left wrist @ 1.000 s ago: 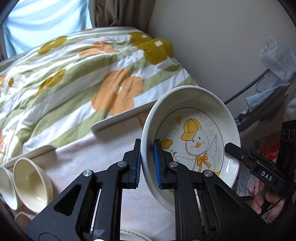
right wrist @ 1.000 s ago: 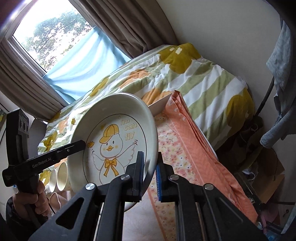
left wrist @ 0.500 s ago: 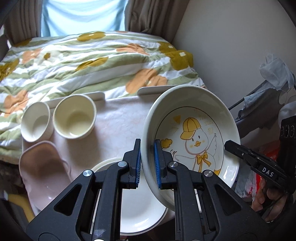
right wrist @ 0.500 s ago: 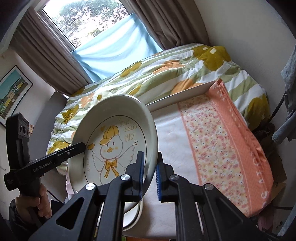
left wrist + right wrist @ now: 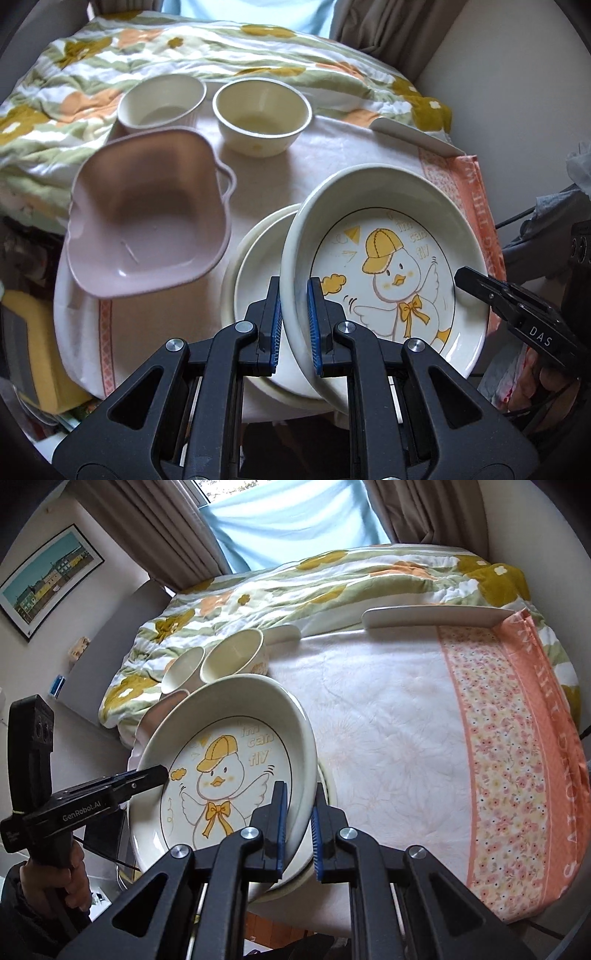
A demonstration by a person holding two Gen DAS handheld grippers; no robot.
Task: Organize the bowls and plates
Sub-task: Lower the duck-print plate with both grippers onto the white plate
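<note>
Pinching duck plate [image 5: 384,266] rims, both claws clamped; only L view shows pink bowl [image 5: 147,218] fully.

1. The left gripper [image 5: 293,325] pinches the rim of the duck plate [image 5: 391,266].
2. The right gripper [image 5: 480,291] grips the plate's other side.
3. The duck plate tilts over a plain plate [image 5: 255,273].
4. A pink bowl [image 5: 147,218] sits left.
5. Two cream bowls [image 5: 162,103] [image 5: 262,116] stand behind it on the cloth [image 5: 351,147].

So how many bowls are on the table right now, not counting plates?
3: a ribbed white bowl at the far left, a cream bowl beside it, and a pink square bowl nearer. Others may be hidden behind the duck plate.
</note>
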